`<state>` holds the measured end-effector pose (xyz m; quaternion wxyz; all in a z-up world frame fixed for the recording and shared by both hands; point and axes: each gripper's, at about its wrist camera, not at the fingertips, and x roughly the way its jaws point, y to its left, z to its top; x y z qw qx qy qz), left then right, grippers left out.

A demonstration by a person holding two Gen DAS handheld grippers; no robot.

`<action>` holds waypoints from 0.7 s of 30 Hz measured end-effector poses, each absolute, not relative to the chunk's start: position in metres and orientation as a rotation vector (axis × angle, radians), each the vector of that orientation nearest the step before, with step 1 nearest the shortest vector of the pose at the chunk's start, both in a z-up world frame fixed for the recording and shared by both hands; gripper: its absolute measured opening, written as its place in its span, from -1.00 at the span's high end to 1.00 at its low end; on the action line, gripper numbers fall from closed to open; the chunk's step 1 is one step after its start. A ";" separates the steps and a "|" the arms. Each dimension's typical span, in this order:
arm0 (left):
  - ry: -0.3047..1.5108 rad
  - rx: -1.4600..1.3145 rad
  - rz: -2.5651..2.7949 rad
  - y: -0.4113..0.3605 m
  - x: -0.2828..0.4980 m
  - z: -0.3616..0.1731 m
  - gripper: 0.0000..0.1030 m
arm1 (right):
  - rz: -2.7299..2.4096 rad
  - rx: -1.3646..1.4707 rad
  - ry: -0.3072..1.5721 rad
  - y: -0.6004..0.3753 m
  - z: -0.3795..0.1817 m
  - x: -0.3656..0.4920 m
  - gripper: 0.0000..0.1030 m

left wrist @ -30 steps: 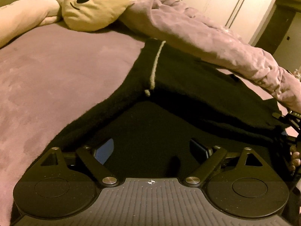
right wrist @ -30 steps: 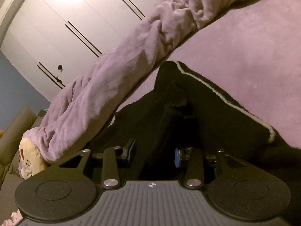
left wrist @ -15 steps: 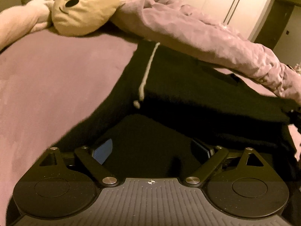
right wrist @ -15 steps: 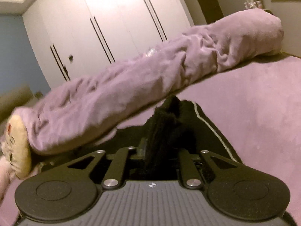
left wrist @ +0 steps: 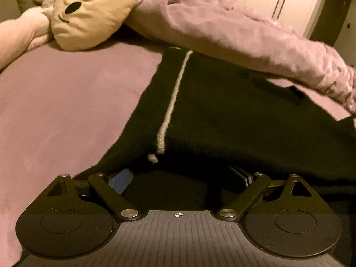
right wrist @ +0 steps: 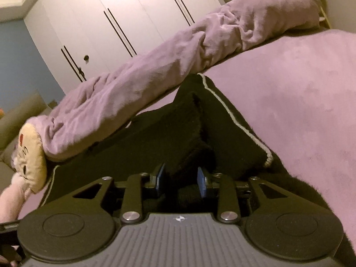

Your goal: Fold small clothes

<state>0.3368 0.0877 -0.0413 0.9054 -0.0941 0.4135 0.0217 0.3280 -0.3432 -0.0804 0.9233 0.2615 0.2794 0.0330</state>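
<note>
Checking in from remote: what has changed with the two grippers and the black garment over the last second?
The right gripper pinched a raised ridge of the black garment half a second ago; its jaws have just been opening, the fold still between them without clearly touching. The left gripper slid toward the garment's white-striped edge, which now drapes over its wide-open fingers. The rolled blanket and plush toy stayed put.

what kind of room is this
Most likely a bedroom: a black garment is spread on a bed covered in purple plush fabric, with a rolled purple blanket and a plush toy along its far side, and tall white wardrobe doors behind.
</note>
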 end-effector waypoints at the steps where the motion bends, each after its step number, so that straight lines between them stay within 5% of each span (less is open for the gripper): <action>1: 0.852 -0.183 0.052 0.086 0.339 -0.041 -0.83 | 0.068 0.539 0.576 -0.344 -0.083 0.329 0.42; 21: 0.816 -0.320 0.140 0.106 0.350 -0.040 -0.74 | 0.089 0.516 0.530 -0.341 -0.092 0.327 0.31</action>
